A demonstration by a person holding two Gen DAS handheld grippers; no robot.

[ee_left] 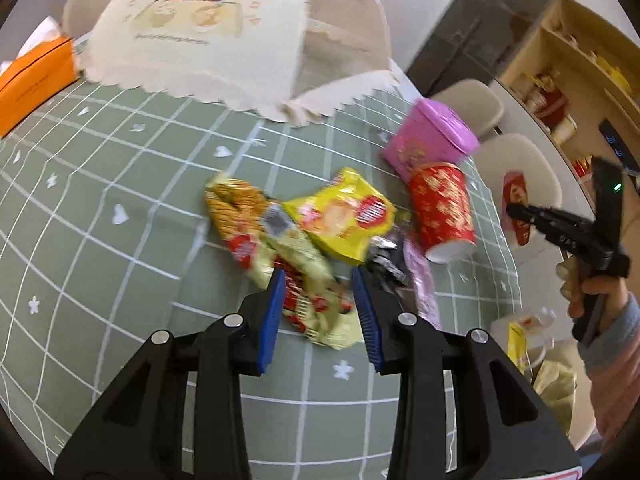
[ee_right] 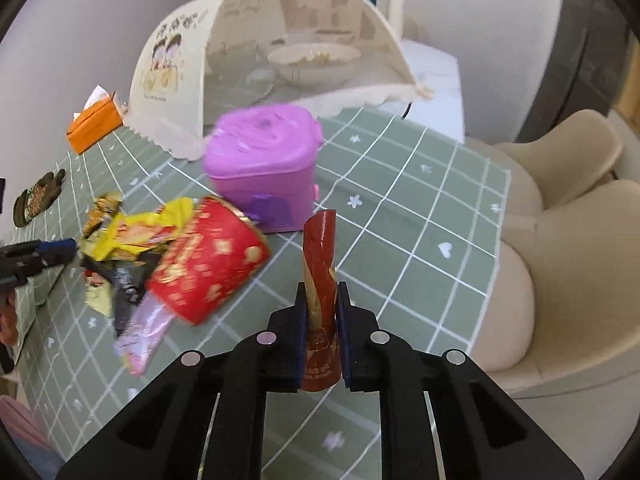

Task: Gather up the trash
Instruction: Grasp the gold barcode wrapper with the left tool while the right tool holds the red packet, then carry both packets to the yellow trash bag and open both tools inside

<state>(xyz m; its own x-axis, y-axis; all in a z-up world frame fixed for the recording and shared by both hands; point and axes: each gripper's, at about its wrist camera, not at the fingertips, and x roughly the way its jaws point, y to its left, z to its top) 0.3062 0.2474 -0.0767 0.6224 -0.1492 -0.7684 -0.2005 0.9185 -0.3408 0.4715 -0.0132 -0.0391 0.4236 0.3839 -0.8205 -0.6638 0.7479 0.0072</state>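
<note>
On the bench (ee_right: 420, 208) the wrappers lie heaped beside the tipped red cup (ee_right: 208, 264), just in front of the lidded purple bin (ee_right: 260, 168), probably where the trash is meant to go. The right gripper (ee_right: 322, 316), angled steeply down, has its fingers clamped on a red wrapper (ee_right: 320, 248) standing upright between them. The left gripper (ee_left: 318, 300), tilted down over the pile, has its fingers half-spread astride a crumpled snack wrapper (ee_left: 308, 296), not clearly pinching it.
</note>
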